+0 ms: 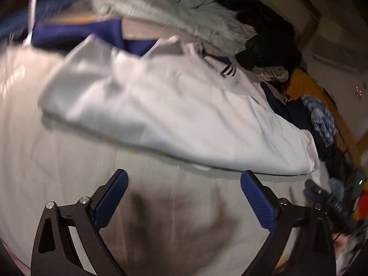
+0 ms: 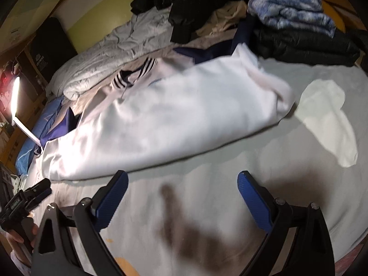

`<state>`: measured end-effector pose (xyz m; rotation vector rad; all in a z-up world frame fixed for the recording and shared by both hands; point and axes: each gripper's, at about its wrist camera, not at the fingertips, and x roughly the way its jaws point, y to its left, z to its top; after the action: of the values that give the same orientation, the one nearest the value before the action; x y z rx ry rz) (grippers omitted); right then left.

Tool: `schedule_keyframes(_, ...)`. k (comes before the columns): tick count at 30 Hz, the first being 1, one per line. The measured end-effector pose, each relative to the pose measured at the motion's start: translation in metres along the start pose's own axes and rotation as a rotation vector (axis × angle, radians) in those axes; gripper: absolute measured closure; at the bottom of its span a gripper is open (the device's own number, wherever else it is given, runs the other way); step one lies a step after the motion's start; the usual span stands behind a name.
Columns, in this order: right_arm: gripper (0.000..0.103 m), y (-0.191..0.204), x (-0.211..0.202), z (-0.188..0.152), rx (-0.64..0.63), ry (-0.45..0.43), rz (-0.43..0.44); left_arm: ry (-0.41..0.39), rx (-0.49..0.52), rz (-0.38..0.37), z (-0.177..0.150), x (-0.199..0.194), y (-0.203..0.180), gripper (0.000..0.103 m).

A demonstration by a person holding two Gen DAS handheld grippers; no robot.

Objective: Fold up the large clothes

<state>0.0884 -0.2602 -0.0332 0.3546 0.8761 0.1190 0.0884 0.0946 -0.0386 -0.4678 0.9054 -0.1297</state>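
Note:
A large white garment [image 1: 161, 105] with navy panels and striped trim lies bunched across the pale bed sheet [image 1: 69, 184]. It also shows in the right wrist view [image 2: 161, 124]. My left gripper [image 1: 184, 184] is open and empty, just in front of the garment's near edge, above the sheet. My right gripper [image 2: 182, 184] is open and empty, also just short of the garment's near edge. The left gripper [image 2: 34, 191] shows at the far left of the right wrist view; the right gripper [image 1: 322, 193] shows at the right of the left wrist view.
A grey quilt [image 2: 110, 53], black jackets [image 2: 306, 43] and a blue-and-white fleece [image 2: 292, 9] are piled at the back of the bed. A blue pillow [image 2: 36, 138] and a lit lamp [image 2: 15, 96] stand at the left. A white patch [image 2: 331, 115] lies at the right.

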Motion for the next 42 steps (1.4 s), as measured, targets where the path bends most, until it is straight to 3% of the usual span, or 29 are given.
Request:
schedule_keyframes(3, 0.009, -0.009, 0.014, 0.002, 0.042, 0.021, -0.002, 0.006, -0.094, -0.032, 0.001, 0.009, 0.016, 0.011)
schedule_keyframes(6, 0.011, -0.017, 0.02, 0.01, 0.079, -0.014, -0.014, -0.054, -0.168, -0.056, 0.011, 0.013, 0.033, 0.011)
schedule_keyframes(9, 0.012, -0.023, 0.028, 0.023, 0.098, -0.056, -0.043, -0.113, -0.179, 0.002, 0.024, 0.021, 0.042, 0.014)
schedule_keyframes(11, 0.018, -0.025, 0.035, 0.032, 0.097, -0.088, -0.091, -0.15, -0.133, 0.068, 0.03, 0.028, 0.042, 0.017)
schedule_keyframes(12, 0.028, -0.024, 0.037, 0.034, 0.084, -0.105, -0.12, -0.158, -0.102, 0.091, 0.033, 0.032, 0.04, 0.02)
schedule_keyframes(13, 0.046, -0.022, 0.04, 0.037, 0.068, -0.111, -0.144, -0.159, -0.083, 0.107, 0.035, 0.036, 0.039, 0.025)
schedule_keyframes(14, 0.053, -0.021, 0.043, 0.04, 0.046, -0.121, -0.152, -0.162, -0.071, 0.125, 0.037, 0.037, 0.038, 0.031)
schedule_keyframes(15, 0.066, -0.02, 0.045, 0.042, 0.034, -0.131, -0.144, -0.173, -0.071, 0.143, 0.039, 0.037, 0.039, 0.054)
schedule_keyframes(16, 0.077, -0.019, 0.046, 0.043, 0.034, -0.146, -0.124, -0.18, -0.081, 0.133, 0.04, 0.036, 0.042, 0.063)
schedule_keyframes(18, 0.086, -0.015, 0.047, 0.045, 0.013, -0.167, -0.105, -0.191, -0.075, 0.105, 0.039, 0.034, 0.043, 0.073)
schedule_keyframes(20, 0.088, -0.009, 0.041, 0.043, -0.009, -0.188, -0.116, -0.231, -0.011, 0.147, 0.035, 0.022, 0.031, 0.082)
schedule_keyframes(24, 0.09, 0.004, 0.009, 0.036, -0.064, -0.239, -0.1, -0.294, 0.068, 0.198, 0.023, -0.014, 0.005, 0.084)
schedule_keyframes(27, 0.09, 0.009, -0.016, 0.023, -0.109, -0.251, -0.083, -0.275, 0.106, 0.228, 0.009, -0.035, -0.001, 0.084)
schedule_keyframes(31, 0.09, 0.012, -0.041, 0.002, -0.146, -0.229, -0.073, -0.233, 0.085, 0.236, -0.015, -0.049, 0.008, 0.084)
schedule_keyframes(38, 0.09, 0.004, -0.051, -0.041, -0.144, -0.142, -0.134, -0.226, 0.1, 0.263, -0.048, -0.067, 0.012, 0.083)
schedule_keyframes(42, 0.086, -0.001, -0.051, -0.048, -0.14, -0.124, -0.153, -0.205, 0.128, 0.313, -0.056, -0.062, 0.009, 0.075)
